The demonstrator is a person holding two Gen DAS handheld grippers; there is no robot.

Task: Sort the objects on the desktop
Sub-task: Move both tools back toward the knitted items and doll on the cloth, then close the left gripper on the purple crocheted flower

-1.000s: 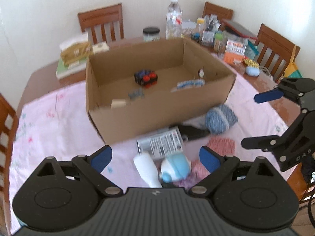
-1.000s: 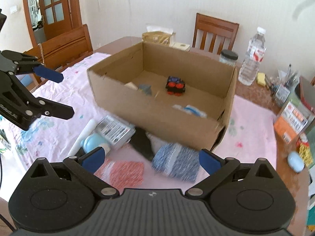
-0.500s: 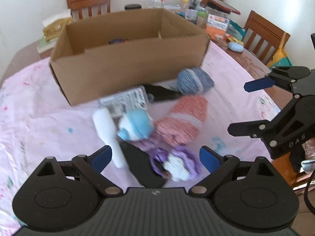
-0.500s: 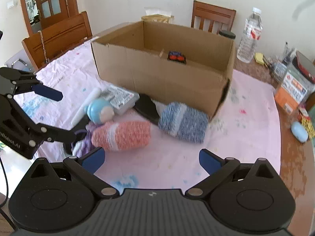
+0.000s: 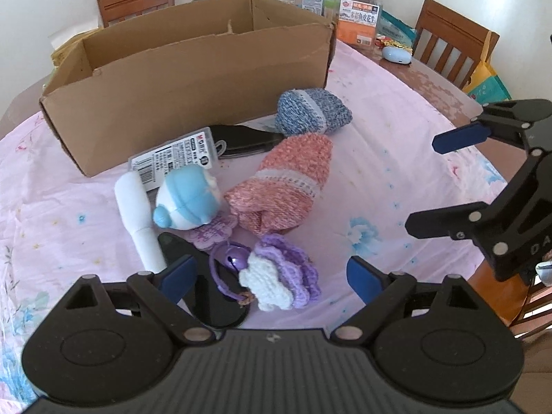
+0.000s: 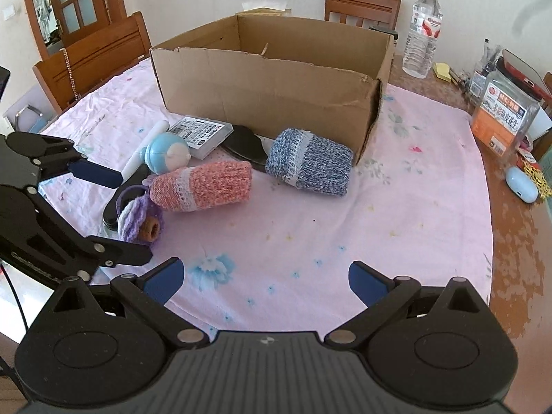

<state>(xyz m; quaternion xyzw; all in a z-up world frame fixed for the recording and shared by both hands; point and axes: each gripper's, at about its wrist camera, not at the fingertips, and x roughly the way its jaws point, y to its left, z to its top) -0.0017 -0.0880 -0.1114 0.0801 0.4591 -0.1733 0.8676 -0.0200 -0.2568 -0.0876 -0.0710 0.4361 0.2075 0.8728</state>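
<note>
A cardboard box [image 5: 193,79] stands open on the pink tablecloth; it also shows in the right wrist view [image 6: 269,82]. In front of it lie a blue knit pouch [image 5: 312,112], a pink knit pouch [image 5: 286,186], a light-blue round toy [image 5: 188,200], a white tube [image 5: 136,217], a labelled plastic case [image 5: 174,157], a black flat object [image 5: 241,136] and a purple and white crochet flower [image 5: 279,276]. My left gripper [image 5: 270,276] is open and empty just above the crochet flower. My right gripper [image 6: 264,279] is open and empty over bare cloth, short of the pouches [image 6: 203,186].
Wooden chairs [image 6: 362,5] surround the table. A water bottle [image 6: 422,31], an orange snack jar [image 6: 502,114], stationery and a small blue case [image 6: 521,179] crowd the right side. A tissue pack sits behind the box. Bare wood shows at the table's right edge [image 6: 517,241].
Both grippers have drawn back and down from above the box to low over the objects in front of it. Both stay open and empty.
</note>
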